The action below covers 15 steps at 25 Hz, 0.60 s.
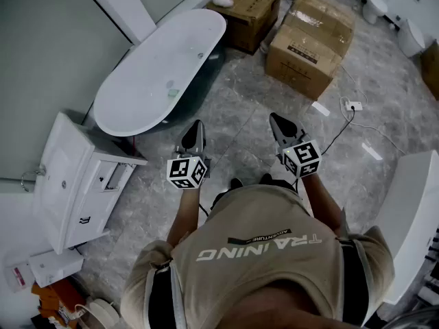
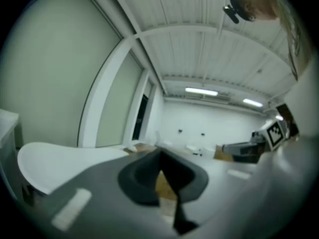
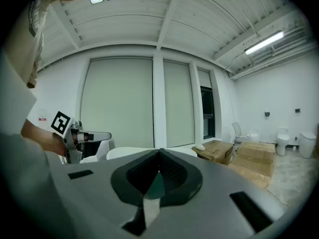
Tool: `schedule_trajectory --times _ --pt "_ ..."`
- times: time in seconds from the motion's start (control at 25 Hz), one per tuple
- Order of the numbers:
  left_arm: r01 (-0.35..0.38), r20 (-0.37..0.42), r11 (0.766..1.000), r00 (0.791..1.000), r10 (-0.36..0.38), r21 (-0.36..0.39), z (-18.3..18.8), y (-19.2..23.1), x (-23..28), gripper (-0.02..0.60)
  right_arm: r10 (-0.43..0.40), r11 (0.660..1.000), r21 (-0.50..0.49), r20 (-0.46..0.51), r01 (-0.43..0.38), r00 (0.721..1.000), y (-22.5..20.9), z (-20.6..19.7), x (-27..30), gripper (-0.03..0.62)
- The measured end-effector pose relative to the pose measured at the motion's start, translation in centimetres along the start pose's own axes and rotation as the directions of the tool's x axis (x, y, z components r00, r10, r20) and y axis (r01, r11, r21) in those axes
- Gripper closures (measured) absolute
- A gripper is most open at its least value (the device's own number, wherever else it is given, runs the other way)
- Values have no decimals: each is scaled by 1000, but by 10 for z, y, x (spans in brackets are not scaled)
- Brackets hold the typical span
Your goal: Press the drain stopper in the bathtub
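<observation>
The white oval bathtub (image 1: 147, 81) stands at the upper left of the head view on a grey marble floor. A small drain stopper (image 1: 172, 91) shows as a pale spot on the tub's bottom. Both grippers are held above the floor, well short of the tub. My left gripper (image 1: 194, 127) is nearest the tub's lower end, and its jaws meet at the tips with nothing between them. My right gripper (image 1: 276, 120), farther right, is shut and empty too. In the left gripper view the tub's rim (image 2: 55, 158) lies at the left. The tub (image 3: 129, 152) appears low in the right gripper view.
Two cardboard boxes (image 1: 310, 43) (image 1: 250, 9) stand beyond the tub. A white vanity cabinet with a sink (image 1: 72, 184) stands at the left. A power strip with its cable (image 1: 351, 105) lies on the floor at the right, near a white fixture (image 1: 411, 218).
</observation>
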State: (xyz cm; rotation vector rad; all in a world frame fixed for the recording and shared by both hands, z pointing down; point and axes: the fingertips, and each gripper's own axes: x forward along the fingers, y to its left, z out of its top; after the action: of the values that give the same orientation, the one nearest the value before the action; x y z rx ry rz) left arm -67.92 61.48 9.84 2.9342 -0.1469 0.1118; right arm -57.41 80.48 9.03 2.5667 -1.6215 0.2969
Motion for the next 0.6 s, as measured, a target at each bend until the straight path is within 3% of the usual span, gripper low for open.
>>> schedule_trajectory --times 0.12,0.28,0.6 --pt "7 -9 1000 1000 -7 20 -7 11 -3 580 -3 1000 13 1 3 1000 13 -12 12 582" --pt "31 -51 999 998 -32 -7 -22 15 2 580 -33 999 -8 12 33 999 20 -8 21 582" --pt "43 -81 999 996 -44 -16 -33 4 45 580 -15 1000 13 10 15 1000 -9 -6 41 580"
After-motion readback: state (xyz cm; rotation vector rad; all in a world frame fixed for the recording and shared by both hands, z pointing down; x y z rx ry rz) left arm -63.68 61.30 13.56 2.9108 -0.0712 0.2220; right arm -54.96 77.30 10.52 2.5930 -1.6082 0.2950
